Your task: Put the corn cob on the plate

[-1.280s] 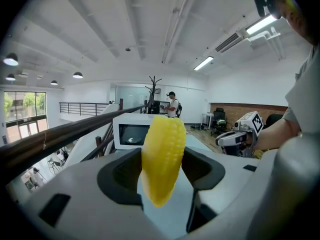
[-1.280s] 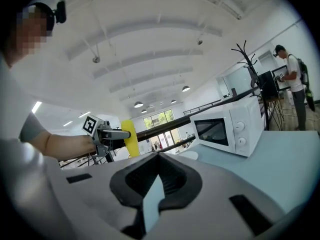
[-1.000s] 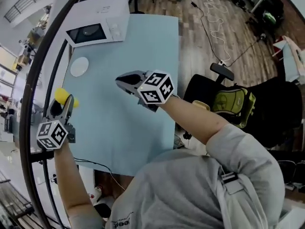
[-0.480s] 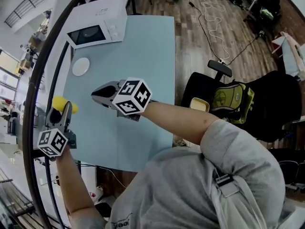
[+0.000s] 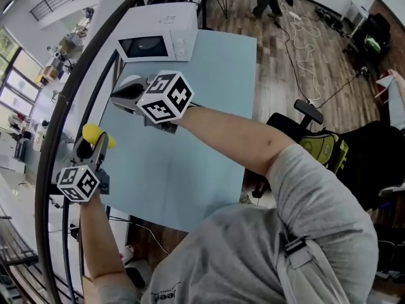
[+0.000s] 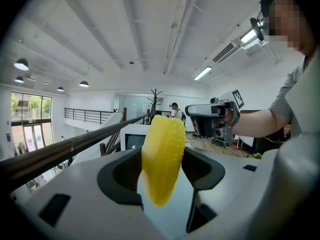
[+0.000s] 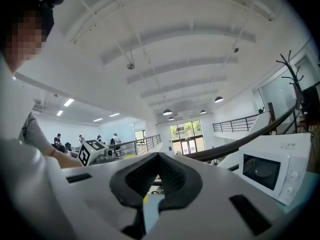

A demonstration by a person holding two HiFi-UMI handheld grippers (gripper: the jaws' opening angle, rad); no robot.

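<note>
Pale blue bench [image 5: 209, 106], microwave [image 5: 158, 43] at far end. Left tool [image 5: 90, 145] grips corn cob [image 5: 95, 133], well short of microwave. Right tool [image 5: 117, 95] closed, empty, just before microwave; plate probably hidden behind it. Placing not yet done.

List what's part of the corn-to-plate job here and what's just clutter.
In the job:
- corn cob, clamped in the left gripper
- table
- plate: not clearly in view

Lying about:
- microwave at the table's far end
- green backpack
- cables on the floor
- right gripper: empty, jaws together
</note>
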